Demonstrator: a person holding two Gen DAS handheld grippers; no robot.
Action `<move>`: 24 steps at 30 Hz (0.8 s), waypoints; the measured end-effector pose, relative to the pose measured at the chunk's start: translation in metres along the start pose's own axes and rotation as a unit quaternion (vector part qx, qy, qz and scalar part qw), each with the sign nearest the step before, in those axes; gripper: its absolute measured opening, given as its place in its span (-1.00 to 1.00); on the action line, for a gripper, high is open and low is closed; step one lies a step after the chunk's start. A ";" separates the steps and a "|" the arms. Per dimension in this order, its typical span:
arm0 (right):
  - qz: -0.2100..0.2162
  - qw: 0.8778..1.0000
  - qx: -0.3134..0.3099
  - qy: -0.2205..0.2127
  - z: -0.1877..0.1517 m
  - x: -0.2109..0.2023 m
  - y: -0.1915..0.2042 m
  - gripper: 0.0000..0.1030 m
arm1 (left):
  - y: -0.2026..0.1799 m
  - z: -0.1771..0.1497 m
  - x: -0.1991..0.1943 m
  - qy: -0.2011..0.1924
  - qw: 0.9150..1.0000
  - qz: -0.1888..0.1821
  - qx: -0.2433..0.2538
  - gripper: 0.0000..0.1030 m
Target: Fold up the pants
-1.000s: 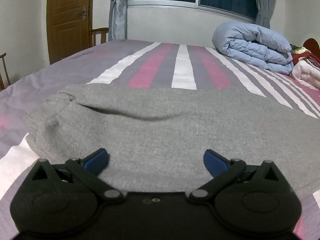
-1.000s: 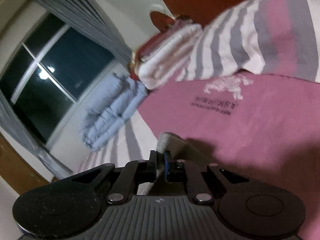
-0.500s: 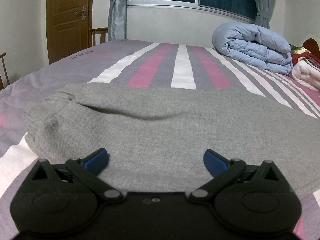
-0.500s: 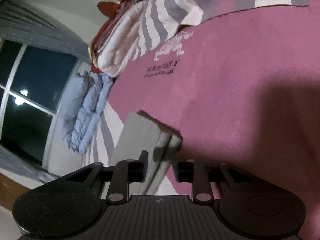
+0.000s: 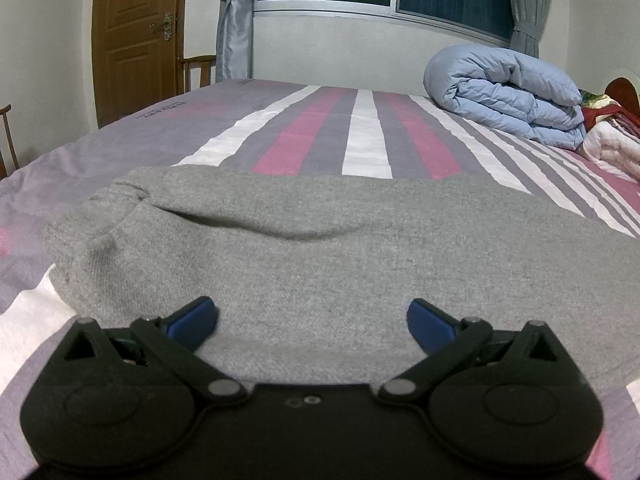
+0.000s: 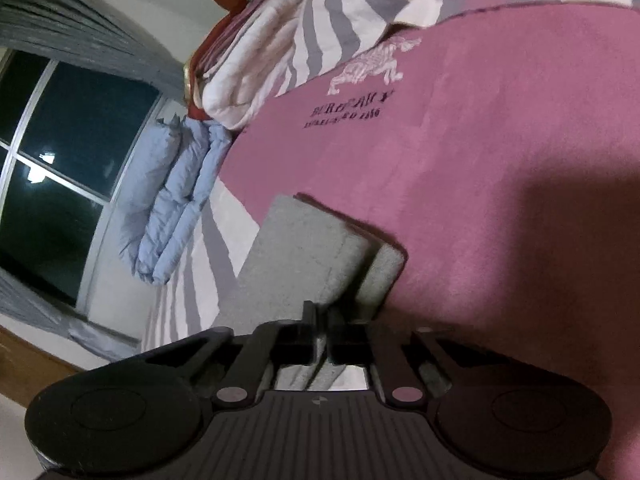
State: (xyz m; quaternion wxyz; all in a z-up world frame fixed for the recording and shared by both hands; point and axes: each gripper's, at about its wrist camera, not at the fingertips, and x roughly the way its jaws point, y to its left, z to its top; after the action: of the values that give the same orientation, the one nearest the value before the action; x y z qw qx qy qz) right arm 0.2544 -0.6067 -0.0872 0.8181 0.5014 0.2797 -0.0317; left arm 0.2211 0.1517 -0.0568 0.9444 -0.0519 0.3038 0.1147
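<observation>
Two layers of cloth, at least, show at the hem end of the soft grey knit pants, so one fold looks done: the legs seem laid one on the other, the stacked cuffs lying slightly offset on the bed. The right tongs are pressed together on the edge of that end, pinching the grey cloth between their tips. The left tongs sit spread wide over the other end, blue fingertips low by the fabric and gripping nothing; whether they touch it I cannot tell. What seems left is bringing the pinched end across toward the other to shorten the bundle, then smoothing the crease running across the upper layer.

All of it lies on a striped bedspread of pink, white and mauve, with a plain pink panel bearing a printed logo near the cuffs. A rolled pale-blue quilt rests further up the bed, with folded white and red bedding beside it. Behind are a dark window with grey curtains, a brown wooden door and a wooden chair.
</observation>
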 end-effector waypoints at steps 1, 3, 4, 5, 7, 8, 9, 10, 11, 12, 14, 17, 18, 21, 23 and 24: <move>0.006 1.000 0.002 -0.008 -0.002 -0.005 0.000 -0.90 | 0.000 0.000 0.000 0.000 1.000 0.000 0.000 0.88; -0.006 1.000 -0.010 -0.007 -0.005 -0.006 -0.001 -0.89 | -0.001 0.000 0.000 0.000 1.000 0.000 0.000 0.88; -0.017 1.000 -0.005 -0.003 -0.006 -0.003 -0.005 -0.89 | -0.001 0.000 0.000 0.000 1.000 0.000 0.000 0.88; -0.012 1.000 0.009 -0.003 -0.006 -0.004 -0.010 -0.88 | -0.001 0.000 0.000 0.000 1.000 -0.001 -0.001 0.88; -0.005 1.000 0.023 -0.016 -0.006 -0.011 -0.012 -0.59 | -0.001 0.000 0.000 0.000 1.000 -0.001 -0.001 0.88; -0.008 0.999 0.019 -0.026 -0.006 -0.018 -0.010 -0.39 | -0.001 0.000 0.000 0.000 1.000 -0.002 -0.002 0.88; -0.014 0.999 0.020 -0.033 -0.007 -0.023 -0.010 0.01 | -0.002 0.000 0.000 0.000 1.000 -0.002 -0.002 0.88; -0.005 0.999 0.024 -0.041 -0.008 -0.028 -0.012 0.12 | -0.002 0.000 0.000 -0.001 1.000 -0.002 -0.002 0.88; 0.003 0.999 0.026 -0.039 -0.008 -0.029 -0.013 0.12 | -0.001 0.000 0.000 -0.001 1.000 -0.001 -0.002 0.88; 0.001 0.999 0.023 -0.032 -0.007 -0.027 -0.013 0.12 | -0.001 0.000 0.000 0.000 1.000 -0.002 -0.002 0.88; 0.006 0.999 0.025 -0.023 -0.006 -0.022 -0.015 0.12 | -0.001 0.000 0.000 0.000 1.000 -0.002 -0.002 0.88; 0.011 0.999 0.030 -0.018 -0.003 -0.012 -0.017 0.11 | -0.002 0.000 0.000 0.000 1.000 -0.002 -0.002 0.88; 0.012 0.999 0.032 -0.017 -0.002 -0.009 -0.018 0.08 | -0.001 0.000 0.000 0.000 1.000 -0.002 -0.002 0.88; 0.020 0.999 0.033 -0.012 0.002 0.002 -0.018 0.07 | -0.001 0.000 0.000 0.000 1.000 -0.001 -0.002 0.88; 0.025 0.999 0.022 -0.008 0.003 0.007 -0.015 0.07 | -0.001 0.000 0.000 -0.001 1.000 -0.002 -0.002 0.88; 0.025 1.000 0.015 -0.005 0.003 0.010 -0.014 0.05 | -0.001 0.000 0.000 0.000 1.000 -0.001 -0.002 0.88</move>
State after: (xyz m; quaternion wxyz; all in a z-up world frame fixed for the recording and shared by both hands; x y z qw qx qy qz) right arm 0.2594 -0.6140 -0.1024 0.8124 0.5203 0.2625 -0.0178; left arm 0.2212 0.1508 -0.0571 0.9446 -0.0538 0.3032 0.1139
